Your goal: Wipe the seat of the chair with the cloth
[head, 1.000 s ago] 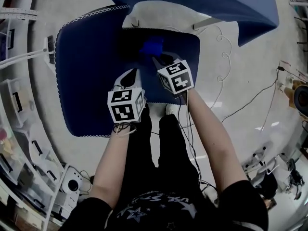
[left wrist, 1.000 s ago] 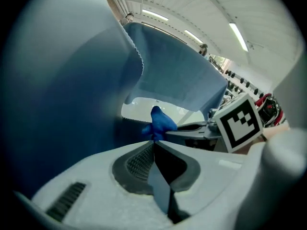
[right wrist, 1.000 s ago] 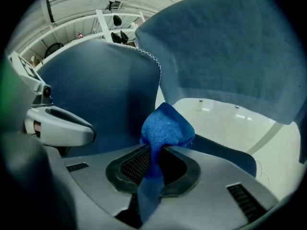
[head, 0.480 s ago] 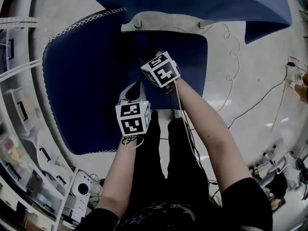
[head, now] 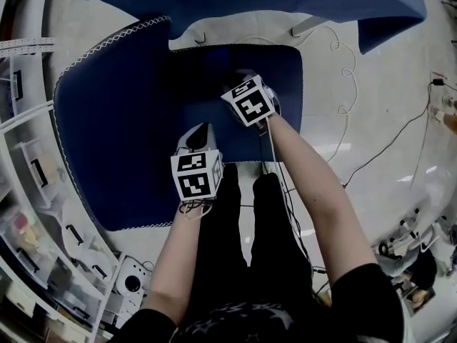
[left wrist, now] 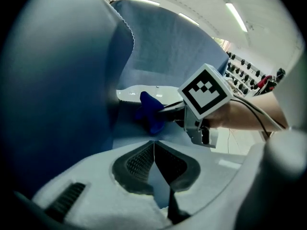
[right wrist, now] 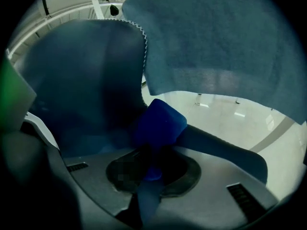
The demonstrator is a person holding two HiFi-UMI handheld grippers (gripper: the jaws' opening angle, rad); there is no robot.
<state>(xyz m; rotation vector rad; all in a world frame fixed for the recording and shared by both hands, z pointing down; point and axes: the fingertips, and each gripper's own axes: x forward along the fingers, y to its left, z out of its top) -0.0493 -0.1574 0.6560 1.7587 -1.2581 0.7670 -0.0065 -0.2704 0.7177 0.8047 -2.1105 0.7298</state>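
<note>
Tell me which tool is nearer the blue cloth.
Right. The right tool is shut on the cloth over the seat; the left tool, shut and empty, sits back by the seat's front edge, clear of the cloth.

Fingers [right wrist: 184, 174] pinching bunched blue cloth [right wrist: 160, 123]; pale floor [right wrist: 230, 116] beyond.

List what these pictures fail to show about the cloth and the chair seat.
1. Right gripper view: the cloth, bunched in the tongs of the right gripper, hides its own contact with the chair seat.
2. Head view: the right gripper's marker cube covers the cloth.
3. Head view: the left gripper and forearm hide part of the chair seat's near edge.
</note>
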